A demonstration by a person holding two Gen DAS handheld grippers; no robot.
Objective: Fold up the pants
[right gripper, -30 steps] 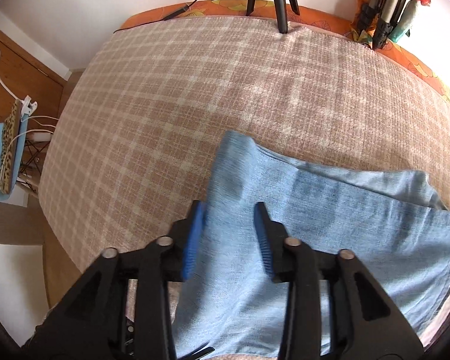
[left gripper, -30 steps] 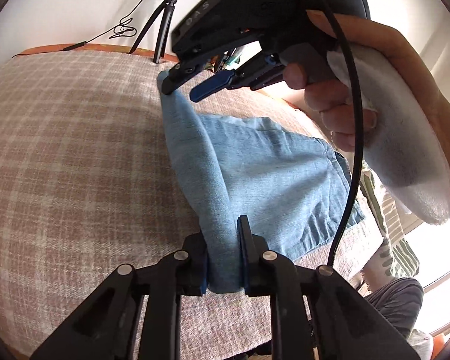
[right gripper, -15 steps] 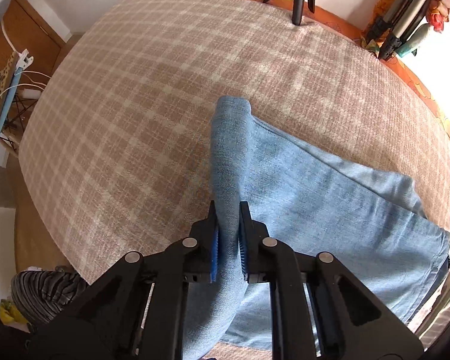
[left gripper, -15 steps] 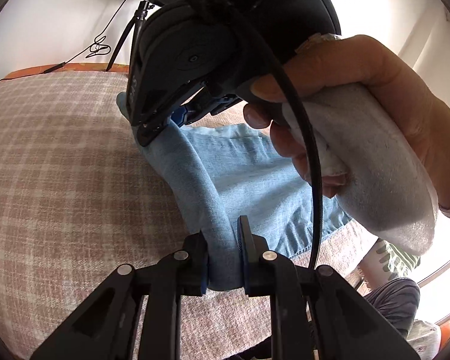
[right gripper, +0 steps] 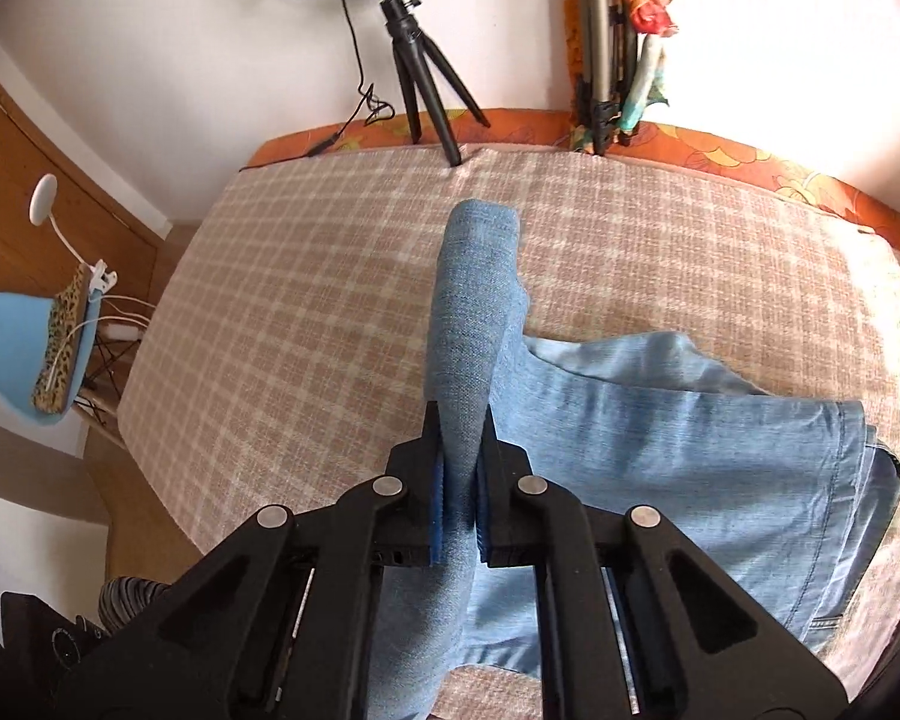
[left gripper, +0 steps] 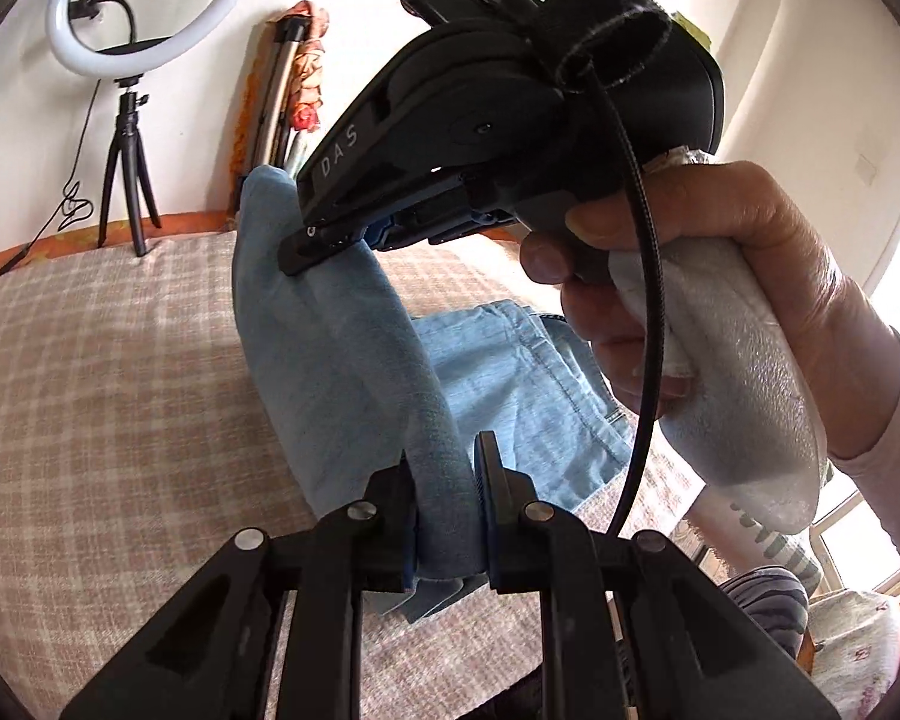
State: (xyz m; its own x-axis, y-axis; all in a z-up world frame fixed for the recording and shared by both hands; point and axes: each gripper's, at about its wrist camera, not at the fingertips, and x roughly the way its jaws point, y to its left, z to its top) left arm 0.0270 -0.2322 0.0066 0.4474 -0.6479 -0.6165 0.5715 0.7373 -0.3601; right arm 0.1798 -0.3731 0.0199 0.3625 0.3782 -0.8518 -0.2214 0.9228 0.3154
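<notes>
Ring light point(left gripper: 150, 12): far left of the left wrist view, on its tripod at the back edge of the bed; off the work.
Checked cover point(left gripper: 102, 372): bare to the left of the cloth; free ground on that side.
Pants point(left gripper: 342, 360): light blue denim on the cover; one folded edge lifted clear as a ridge, the remainder flat to the right with a hem and seam showing.
Long axis: ridge strung from the near claw to the far one, straight away along the left wrist view; flat part to its right, so the carry-over goes rightward, by this reading.
Left gripper point(left gripper: 444, 510): bottom centre; nearly closed, pads pinching the near end of the ridge.
Right gripper point(left gripper: 330, 240): above and beyond, in a hand point(left gripper: 690, 300); pinching the far end; jaws just closed onto the fabric and now clamped.
Nearer hand: neither; one at each end, both needed together.
Right wrist view only: right gripper point(right gripper: 457, 498) close up with cloth between the blue pads; full spread of the flat part point(right gripper: 720, 450) to its right, doubled hem point(right gripper: 858, 480) at the far right.
Left wrist view only: both claws on the one edge at once.
</notes>
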